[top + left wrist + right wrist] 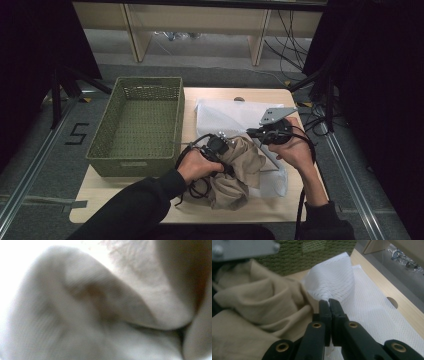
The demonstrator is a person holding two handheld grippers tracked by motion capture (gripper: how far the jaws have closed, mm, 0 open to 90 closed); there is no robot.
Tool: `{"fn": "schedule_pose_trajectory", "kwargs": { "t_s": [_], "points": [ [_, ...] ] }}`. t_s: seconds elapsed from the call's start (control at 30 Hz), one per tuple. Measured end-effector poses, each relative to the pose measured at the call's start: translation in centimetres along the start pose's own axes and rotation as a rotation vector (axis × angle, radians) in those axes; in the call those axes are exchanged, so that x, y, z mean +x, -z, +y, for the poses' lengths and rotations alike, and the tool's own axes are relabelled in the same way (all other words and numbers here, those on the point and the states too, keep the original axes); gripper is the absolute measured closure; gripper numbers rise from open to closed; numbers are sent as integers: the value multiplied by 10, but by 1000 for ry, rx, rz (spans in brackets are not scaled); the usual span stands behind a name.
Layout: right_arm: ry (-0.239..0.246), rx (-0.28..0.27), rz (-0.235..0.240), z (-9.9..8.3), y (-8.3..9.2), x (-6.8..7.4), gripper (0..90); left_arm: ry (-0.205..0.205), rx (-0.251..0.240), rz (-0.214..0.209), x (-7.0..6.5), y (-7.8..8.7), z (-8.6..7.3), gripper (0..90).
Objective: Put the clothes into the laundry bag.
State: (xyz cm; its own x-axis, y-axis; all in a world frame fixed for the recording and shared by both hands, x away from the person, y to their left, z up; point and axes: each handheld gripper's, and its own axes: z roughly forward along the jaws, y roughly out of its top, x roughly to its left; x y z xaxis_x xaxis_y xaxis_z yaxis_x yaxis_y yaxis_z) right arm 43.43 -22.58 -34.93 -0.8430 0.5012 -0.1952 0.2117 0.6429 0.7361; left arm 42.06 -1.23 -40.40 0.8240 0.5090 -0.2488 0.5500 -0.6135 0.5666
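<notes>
Pinched together, the right gripper (329, 301) jaws clamp a fold of the white mesh bag (362, 300) near the table's (125, 200) right edge. Beside it, the left gripper (220, 145) is buried in beige cloth (235, 170), its jaws hidden. A green basket (140, 120) occupies the left side.

L tongs (231, 150) low, state unclear; R tongs (328, 302) raised, jaws pinched together.

Dim high view with black, shadowed sides; left gripper view blurred and overexposed at top left.
</notes>
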Motion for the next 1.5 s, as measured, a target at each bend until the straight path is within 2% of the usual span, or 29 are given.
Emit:
{"fn": "schedule_pose_trajectory", "kwargs": {
  "t_s": [0.1,0.2,0.27,0.3,0.37,0.4,0.43,0.47,0.5,0.57,0.63,0.67,0.7,0.77,0.83,0.87,0.97,1.0,1.03,1.1,1.17,1.2,1.23,1.27,1.3,1.37,1.4,1.47,1.5],
  "points": [
    [-2,0,5,2,-1,2,900,13,-1,35,7,-7,3,676],
    [-6,3,4,2,-2,3,900,20,-18,79,16,-29,1,665],
    [3,5,3,1,-2,3,900,64,-22,55,18,-44,-1,640],
    [0,8,4,0,-2,3,900,72,-40,58,18,-48,-1,614],
    [-7,13,4,-2,-3,2,900,21,-49,70,17,-50,-1,549],
    [-10,19,7,-3,-3,2,900,55,-89,70,14,-51,-2,517],
    [2,17,8,-5,-4,1,900,55,-95,74,12,-48,-2,475],
    [-15,26,4,-6,-4,1,900,60,-106,73,9,-45,-3,421],
    [-19,29,7,-7,-4,1,900,69,-130,70,5,-41,-4,421],
    [-9,23,8,-8,-4,0,900,5,-143,70,1,-32,-7,433],
    [-6,22,3,-7,-4,0,900,-82,-129,105,-2,-28,-10,584],
    [-15,27,1,-6,-3,1,900,-106,-134,125,-4,-28,-10,670],
    [-11,25,6,-6,-4,2,900,-109,-142,124,-5,-29,-10,719],
    [7,21,9,-4,-4,4,900,-74,-164,117,-5,-30,-6,748],
    [14,23,7,-1,-1,7,900,-16,-188,112,-3,-28,1,751],
    [20,18,5,1,1,9,900,-10,-194,107,0,-25,5,751],
    [9,6,-4,3,7,10,900,93,-255,88,10,-23,14,736],
    [13,5,-10,3,8,10,900,112,-256,88,15,-27,15,720],
    [15,5,-5,3,8,10,900,112,-230,105,20,-33,14,689],
    [10,13,-2,0,6,10,900,150,-213,111,26,-44,10,579],
    [3,33,5,-3,2,10,900,170,-213,100,25,-49,7,475],
    [13,33,12,-4,0,10,900,146,-204,99,23,-46,6,428],
    [8,33,10,-5,-1,9,900,144,-204,108,19,-42,5,391],
    [3,32,6,-6,-2,9,900,155,-229,130,14,-38,4,353],
    [-7,34,0,-8,-2,8,900,125,-225,133,10,-31,3,328],
    [7,44,10,-9,-3,7,900,101,-216,131,4,-18,-2,278],
    [-1,45,6,-10,-3,7,900,88,-219,122,2,-12,-6,250],
    [-2,38,0,-11,-3,7,900,57,-220,153,-1,-1,-16,231],
    [-12,43,-3,-10,-3,8,900,41,-218,150,-1,5,-27,201]
  ]
}}
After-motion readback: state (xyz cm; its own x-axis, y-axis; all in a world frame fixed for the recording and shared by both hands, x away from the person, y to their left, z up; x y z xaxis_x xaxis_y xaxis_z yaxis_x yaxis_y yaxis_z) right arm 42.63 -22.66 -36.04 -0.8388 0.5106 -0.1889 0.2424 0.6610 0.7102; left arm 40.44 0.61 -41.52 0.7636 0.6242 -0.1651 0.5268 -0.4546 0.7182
